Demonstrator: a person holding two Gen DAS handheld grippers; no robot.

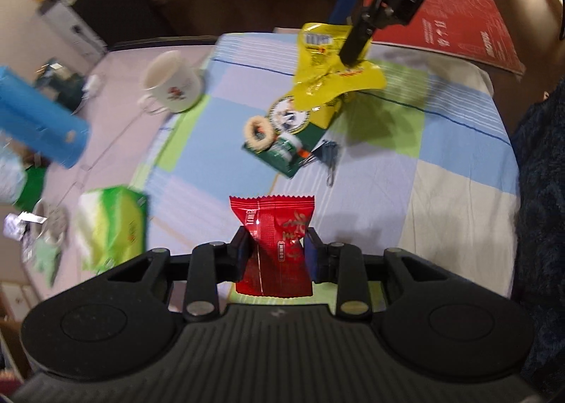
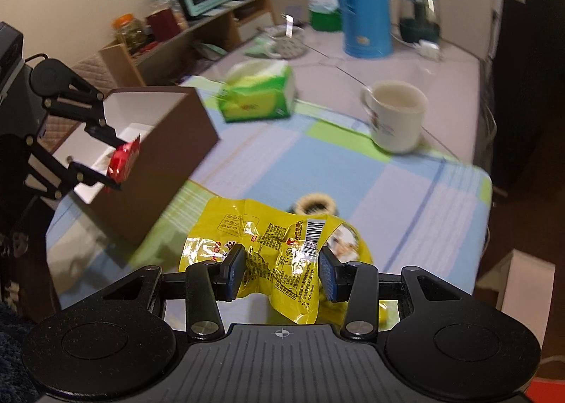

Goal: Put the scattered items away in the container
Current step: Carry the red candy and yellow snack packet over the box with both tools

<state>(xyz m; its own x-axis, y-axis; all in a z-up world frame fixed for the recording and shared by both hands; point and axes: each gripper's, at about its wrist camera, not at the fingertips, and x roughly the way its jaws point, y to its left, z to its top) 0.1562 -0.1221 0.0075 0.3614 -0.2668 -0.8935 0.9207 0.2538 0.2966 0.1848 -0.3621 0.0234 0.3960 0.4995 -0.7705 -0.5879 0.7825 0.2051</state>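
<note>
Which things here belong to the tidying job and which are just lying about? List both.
Job: red snack packet in the left gripper; yellow snack bag in the right gripper; brown box; green packet; binder clip.

Lying about: mug; tissue pack; blue thermos.

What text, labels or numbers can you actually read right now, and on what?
"DAS": on the black body of the right gripper, seen from the left wrist; it may be part of a longer word.
Red snack packet in the left gripper: characters, too blurred to read.
Yellow snack bag: barcode and fine print, too small to read.
Red board: white lettering, too blurred to read.
</note>
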